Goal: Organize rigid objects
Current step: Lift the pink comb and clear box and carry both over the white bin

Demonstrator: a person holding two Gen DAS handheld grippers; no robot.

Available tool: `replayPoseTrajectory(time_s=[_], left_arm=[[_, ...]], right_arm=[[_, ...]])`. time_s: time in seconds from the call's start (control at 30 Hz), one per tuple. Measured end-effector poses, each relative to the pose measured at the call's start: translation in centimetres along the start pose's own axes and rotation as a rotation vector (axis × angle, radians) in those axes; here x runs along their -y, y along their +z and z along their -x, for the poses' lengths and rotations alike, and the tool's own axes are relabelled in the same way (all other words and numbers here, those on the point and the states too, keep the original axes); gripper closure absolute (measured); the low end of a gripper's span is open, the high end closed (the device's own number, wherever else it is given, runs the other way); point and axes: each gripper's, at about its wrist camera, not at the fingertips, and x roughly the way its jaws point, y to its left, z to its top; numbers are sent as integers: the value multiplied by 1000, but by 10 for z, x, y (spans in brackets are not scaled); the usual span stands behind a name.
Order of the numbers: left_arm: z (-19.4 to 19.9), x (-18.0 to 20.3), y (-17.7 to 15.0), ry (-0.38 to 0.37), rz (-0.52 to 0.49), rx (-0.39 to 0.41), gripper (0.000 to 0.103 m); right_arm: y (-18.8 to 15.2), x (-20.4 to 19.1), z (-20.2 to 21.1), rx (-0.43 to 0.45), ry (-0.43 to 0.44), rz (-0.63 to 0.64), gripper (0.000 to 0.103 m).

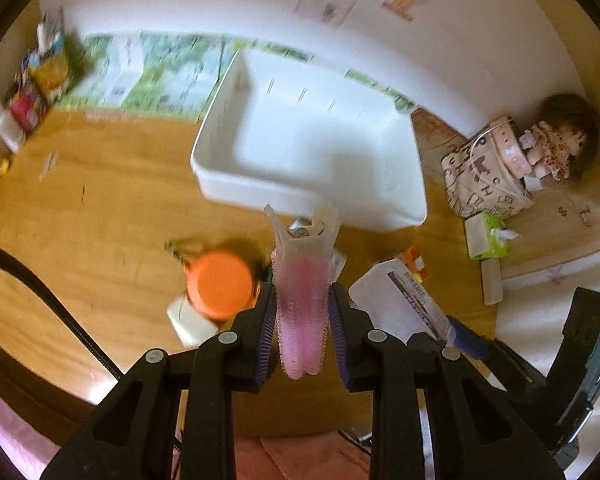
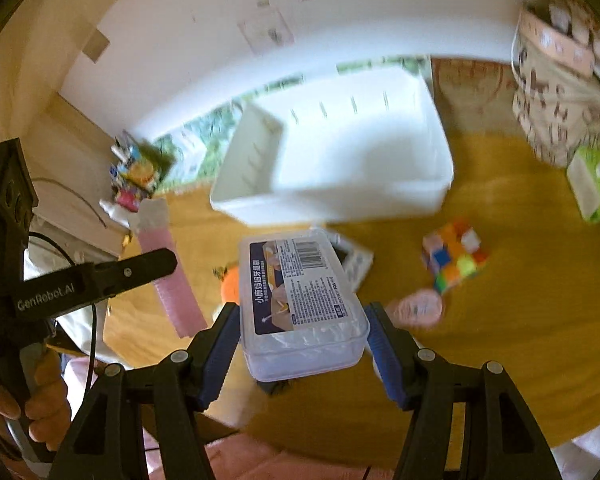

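My left gripper [image 1: 302, 320] is shut on a pink hair-roller clip [image 1: 302, 312] and holds it upright above the wooden table, just in front of the empty white bin [image 1: 312, 144]. My right gripper [image 2: 302, 344] is shut on a clear plastic box [image 2: 300, 304] with a printed label, held above the table in front of the same bin [image 2: 340, 160]. The left gripper with the pink clip [image 2: 172, 280] shows at the left of the right wrist view. An orange lid [image 1: 220, 284], a colour cube [image 2: 454, 260] and a pink round item [image 2: 418, 308] lie on the table.
A patterned bag with a doll [image 1: 496, 172] stands at the right. A green tissue pack [image 1: 488, 236] lies near it. A pile of colourful packets [image 1: 40, 80] sits at the far left against the wall. A small white block [image 1: 188, 320] lies by the orange lid.
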Motion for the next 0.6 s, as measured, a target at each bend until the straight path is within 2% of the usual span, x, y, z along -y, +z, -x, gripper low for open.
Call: replayPoseTrajectory(time_s=[0.4, 0.6], left_arm=[[5, 20, 42, -9, -144, 185, 74], [-7, 18, 60, -46, -182, 247, 74]], right_arm=[[46, -5, -3, 195, -67, 54, 41], [64, -12, -19, 285, -142, 128, 41]])
